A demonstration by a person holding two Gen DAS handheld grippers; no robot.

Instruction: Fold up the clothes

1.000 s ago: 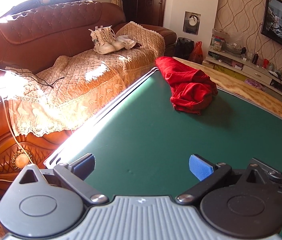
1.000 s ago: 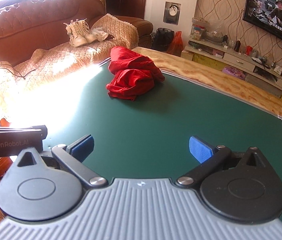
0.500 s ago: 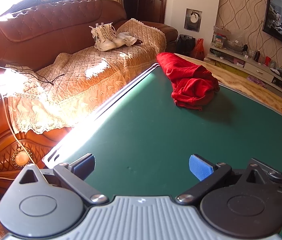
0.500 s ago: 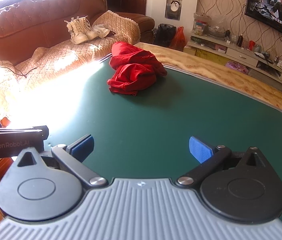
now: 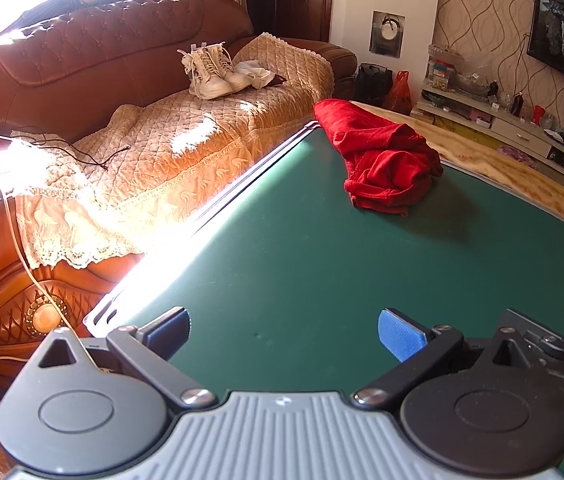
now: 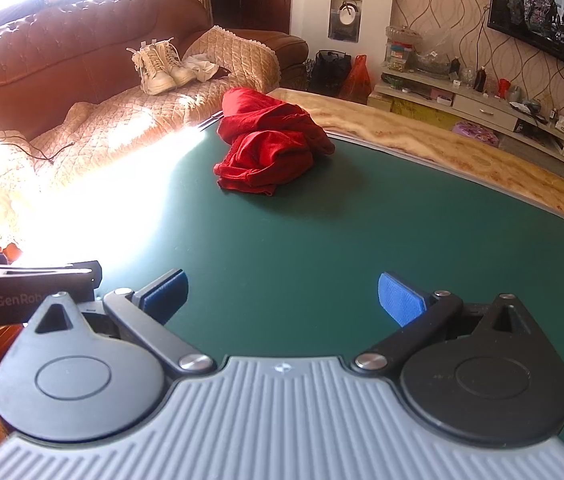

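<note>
One red garment (image 5: 386,160) crumpled on green table (image 5: 302,264), sofa (image 5: 81,64) beside.

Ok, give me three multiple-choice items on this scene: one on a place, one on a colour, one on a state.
1. Where does the garment lie?
A. at the far end of the table, near the sofa
B. between the right gripper's fingers
C. on the floor

2. What colour is the garment?
A. white
B. red
C. blue

3. How does the left gripper stand?
A. shut on the garment
B. shut and empty
C. open and empty

Key: 1 A, it sits bunched at the far edge, well ahead of the right gripper; 2 B, the cloth is red on the green top; 3 C, its blue pads stand apart with only bare table between them.
</note>
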